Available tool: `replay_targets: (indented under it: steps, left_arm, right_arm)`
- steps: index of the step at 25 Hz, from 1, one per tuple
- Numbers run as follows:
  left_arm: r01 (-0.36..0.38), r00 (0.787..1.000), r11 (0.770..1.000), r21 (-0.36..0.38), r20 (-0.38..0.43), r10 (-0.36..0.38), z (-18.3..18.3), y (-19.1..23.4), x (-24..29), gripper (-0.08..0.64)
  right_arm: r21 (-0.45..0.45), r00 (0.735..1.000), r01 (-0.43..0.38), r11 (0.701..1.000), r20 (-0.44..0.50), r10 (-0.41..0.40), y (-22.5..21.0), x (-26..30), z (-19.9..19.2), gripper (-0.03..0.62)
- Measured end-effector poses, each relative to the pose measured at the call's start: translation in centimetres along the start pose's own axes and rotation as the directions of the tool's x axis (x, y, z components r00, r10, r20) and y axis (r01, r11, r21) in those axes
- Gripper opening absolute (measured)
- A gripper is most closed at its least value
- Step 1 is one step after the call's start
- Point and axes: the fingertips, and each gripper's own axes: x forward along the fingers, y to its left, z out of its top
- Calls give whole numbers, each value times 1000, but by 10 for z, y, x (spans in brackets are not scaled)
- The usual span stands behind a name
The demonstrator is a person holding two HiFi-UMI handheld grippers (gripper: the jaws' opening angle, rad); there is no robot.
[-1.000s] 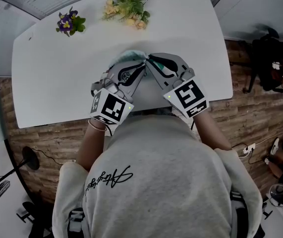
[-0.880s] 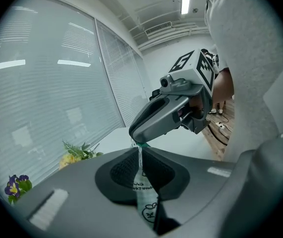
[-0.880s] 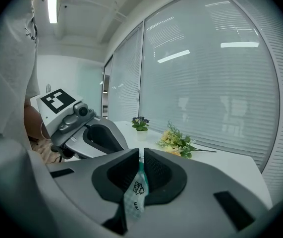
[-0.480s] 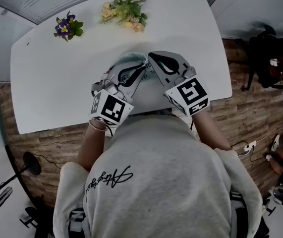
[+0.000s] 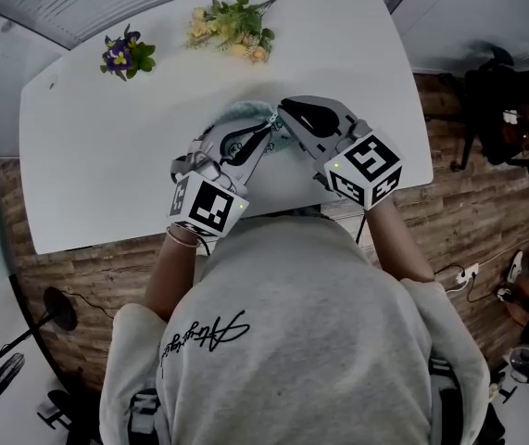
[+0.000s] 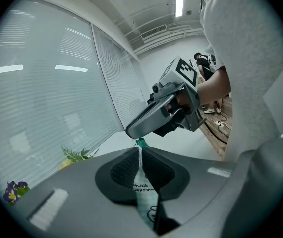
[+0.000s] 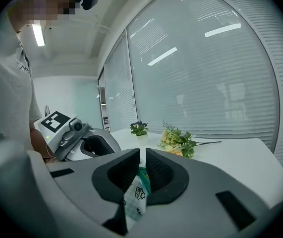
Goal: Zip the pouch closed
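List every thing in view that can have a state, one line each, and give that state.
pouch: clamped by both grippers; whether it is zipped cannot be told.
left gripper: shut on the pouch.
right gripper: shut on the pouch.
purple posy: resting on the table.
yellow bouquet: lying on the table.

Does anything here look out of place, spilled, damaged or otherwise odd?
Nothing stands out. The left gripper and right gripper are each shut on the pouch, whose visible part shows no tear. The purple flowers and yellow flowers lie loose near the far edge of the white table; nothing is spilled.
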Motion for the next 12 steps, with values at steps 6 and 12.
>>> replay_targets:
  steps: [6,12]
  left_arm:
    - [-3,1000,1000,0,3,3,-2,0,0,21]
    - [4,1000,1000,19,10,-4,0,-3,2,21]
  right_arm:
    - [54,998,-66,996,18,65,0,-2,3,61]
    - [40,994,-106,994,-35,108,10,5,-7,77]
